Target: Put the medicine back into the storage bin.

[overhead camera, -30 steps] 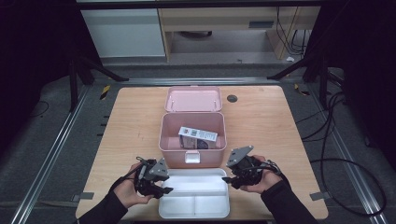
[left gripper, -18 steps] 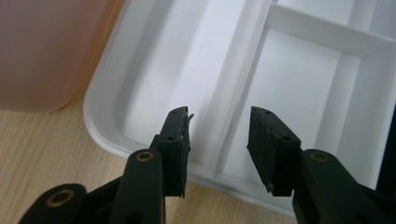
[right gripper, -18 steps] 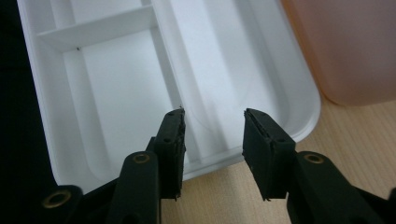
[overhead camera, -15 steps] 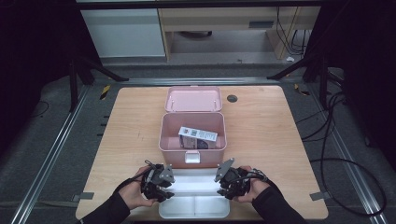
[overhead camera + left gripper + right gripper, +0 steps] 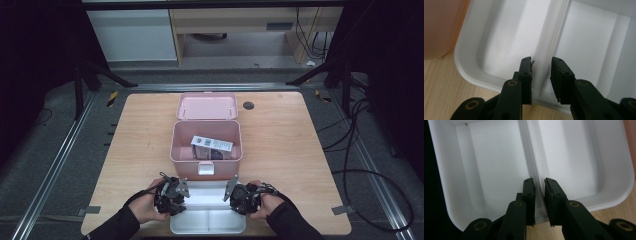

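Both grippers [image 5: 177, 192] [image 5: 233, 189] lower, jaws closing astride white tray [image 5: 207, 227] dividers — contact unclear; tray's near edge cut off.

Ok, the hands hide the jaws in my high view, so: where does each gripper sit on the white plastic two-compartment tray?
Observer: The left gripper straddles the centre divider of the white plastic two-compartment tray. Its jaws have just been closing, but I can't tell if they touch it.
Operator: And the right?
Observer: The right gripper straddles that divider too. Its jaws have just been closing, and the pads look pressed on it.
Operator: Anything inside?
Observer: The compartments look empty.
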A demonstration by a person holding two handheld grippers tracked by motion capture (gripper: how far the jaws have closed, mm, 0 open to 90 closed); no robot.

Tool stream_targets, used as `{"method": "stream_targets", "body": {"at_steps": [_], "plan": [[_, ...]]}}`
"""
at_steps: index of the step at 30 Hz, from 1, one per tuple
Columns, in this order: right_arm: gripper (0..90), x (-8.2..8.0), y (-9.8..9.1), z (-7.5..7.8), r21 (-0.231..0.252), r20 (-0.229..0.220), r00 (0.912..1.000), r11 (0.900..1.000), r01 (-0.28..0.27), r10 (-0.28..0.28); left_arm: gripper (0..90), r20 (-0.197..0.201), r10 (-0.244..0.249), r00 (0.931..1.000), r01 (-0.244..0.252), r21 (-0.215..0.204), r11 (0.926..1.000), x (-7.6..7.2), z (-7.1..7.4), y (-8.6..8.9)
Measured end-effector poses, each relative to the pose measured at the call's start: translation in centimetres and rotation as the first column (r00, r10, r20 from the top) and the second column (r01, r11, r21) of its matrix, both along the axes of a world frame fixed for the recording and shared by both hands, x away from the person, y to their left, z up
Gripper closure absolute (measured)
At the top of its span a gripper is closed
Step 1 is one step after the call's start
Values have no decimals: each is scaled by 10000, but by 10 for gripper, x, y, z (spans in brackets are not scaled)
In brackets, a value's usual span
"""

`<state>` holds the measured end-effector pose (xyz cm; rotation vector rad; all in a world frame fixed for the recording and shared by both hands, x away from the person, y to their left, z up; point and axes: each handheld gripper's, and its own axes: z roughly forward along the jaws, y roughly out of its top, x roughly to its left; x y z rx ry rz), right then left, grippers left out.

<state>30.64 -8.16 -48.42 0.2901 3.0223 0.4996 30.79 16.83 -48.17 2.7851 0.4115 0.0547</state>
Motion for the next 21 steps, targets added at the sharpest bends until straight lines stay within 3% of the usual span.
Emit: {"method": "stream_targets", "body": {"at_steps": [13,21], "plan": [[842,5,2,-2,-153,-319,9995,9999,32,-37,822,-254,-459,9986,463,167,9988,3,-1,-2],[848,4,1,7,-88,-411,9992,10000,-19,16,839,-434,-677,9968,673,-107,9977,3,7,1]]}}
